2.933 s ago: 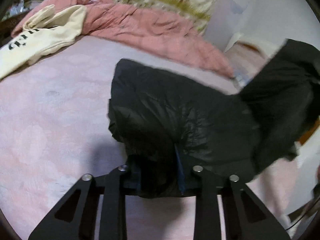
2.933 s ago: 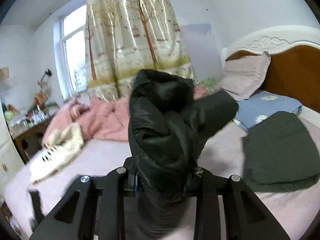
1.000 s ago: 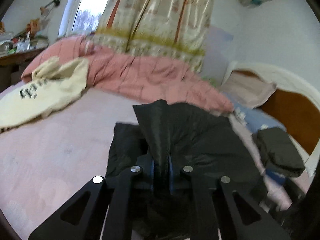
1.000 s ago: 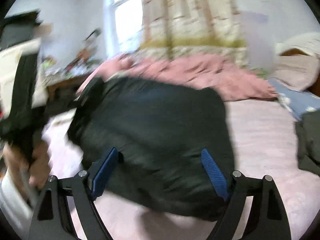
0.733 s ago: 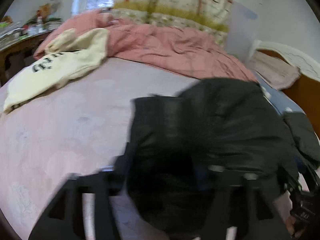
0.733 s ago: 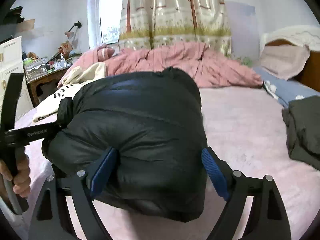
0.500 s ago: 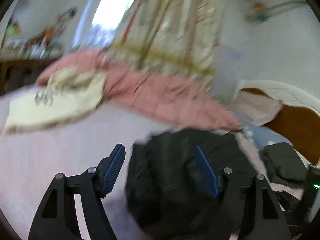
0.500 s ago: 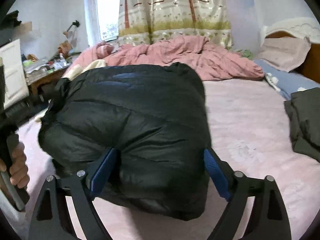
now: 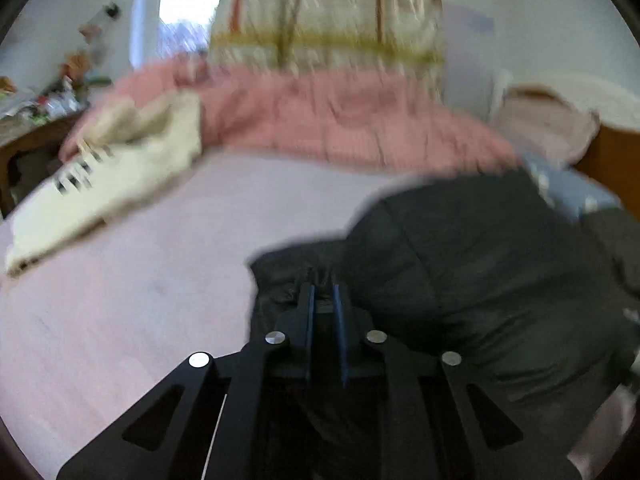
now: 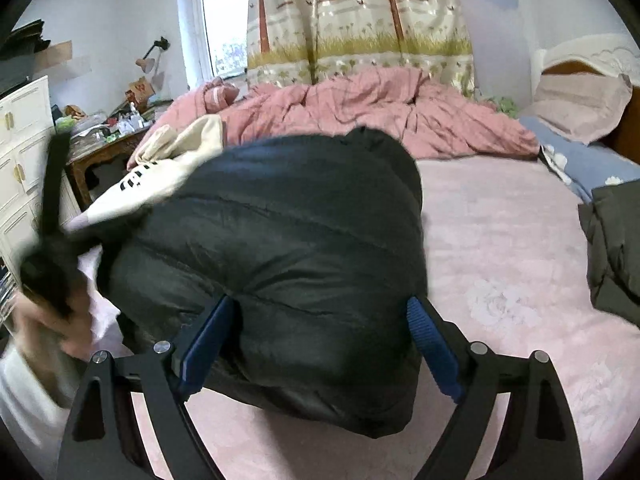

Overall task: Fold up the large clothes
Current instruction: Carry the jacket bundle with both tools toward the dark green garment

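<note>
A black puffer jacket (image 10: pixel 288 248) lies bunched in a folded mound on the pink bed sheet (image 10: pixel 500 240). My right gripper (image 10: pixel 320 312) is open, its blue pads on either side of the mound's near end. In the left wrist view, which is blurred, my left gripper (image 9: pixel 323 288) is shut on the left edge of the jacket (image 9: pixel 460 264). The left gripper also shows blurred at the left edge of the right wrist view (image 10: pixel 52 240).
A cream hoodie (image 9: pixel 112 176) lies at the bed's far left. A pink quilt (image 10: pixel 360 112) is heaped along the far side. A folded dark green garment (image 10: pixel 616 248) lies right, by blue and pink pillows (image 10: pixel 576 108). A cluttered wooden table (image 10: pixel 108 140) stands left of the bed.
The left gripper, open half a second ago, has closed on the jacket's edge. The right gripper, which let go earlier, stays open around the mound. The jacket has settled onto the bed.
</note>
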Tool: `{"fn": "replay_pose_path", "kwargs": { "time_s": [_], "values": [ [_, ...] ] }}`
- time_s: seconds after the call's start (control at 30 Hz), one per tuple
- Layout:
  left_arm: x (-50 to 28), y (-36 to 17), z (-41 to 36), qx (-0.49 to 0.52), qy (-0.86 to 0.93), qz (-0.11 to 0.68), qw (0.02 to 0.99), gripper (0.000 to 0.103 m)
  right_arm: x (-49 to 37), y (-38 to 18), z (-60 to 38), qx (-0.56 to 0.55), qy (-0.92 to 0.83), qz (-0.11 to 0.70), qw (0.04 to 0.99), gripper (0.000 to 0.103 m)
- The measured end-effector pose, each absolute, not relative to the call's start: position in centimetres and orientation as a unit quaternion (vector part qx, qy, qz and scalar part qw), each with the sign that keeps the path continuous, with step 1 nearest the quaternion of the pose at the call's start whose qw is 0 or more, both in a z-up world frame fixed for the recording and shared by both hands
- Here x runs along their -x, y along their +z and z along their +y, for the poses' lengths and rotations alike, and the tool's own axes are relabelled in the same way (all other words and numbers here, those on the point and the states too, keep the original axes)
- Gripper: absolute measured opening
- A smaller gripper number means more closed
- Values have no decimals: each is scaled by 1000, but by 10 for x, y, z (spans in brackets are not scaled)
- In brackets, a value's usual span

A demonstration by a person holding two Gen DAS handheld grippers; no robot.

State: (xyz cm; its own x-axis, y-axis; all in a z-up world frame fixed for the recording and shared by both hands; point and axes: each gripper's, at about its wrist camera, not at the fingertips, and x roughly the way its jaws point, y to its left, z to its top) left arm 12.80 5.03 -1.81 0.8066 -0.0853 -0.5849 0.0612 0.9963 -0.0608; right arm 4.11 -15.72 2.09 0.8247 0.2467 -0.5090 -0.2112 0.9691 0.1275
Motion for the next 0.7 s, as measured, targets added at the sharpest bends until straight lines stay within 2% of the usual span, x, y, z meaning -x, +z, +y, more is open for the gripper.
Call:
{"fn": "replay_pose_path", "kwargs": {
  "time_s": [0.2,0.33,0.57,0.7],
  "values": [
    [-129,-31,57,56,-22,345,937,6,-29,43,-167,-33,80,209,974,90],
    [-128,-32,50,43,-21,351,935,6,-38,39,-176,-52,79,240,966,90],
    [-131,-36,46,29,-6,351,936,6,-55,17,-202,-146,114,292,938,91],
    [-120,-28,59,61,15,325,943,9,-67,2,-205,-162,134,319,924,91]
  ]
}}
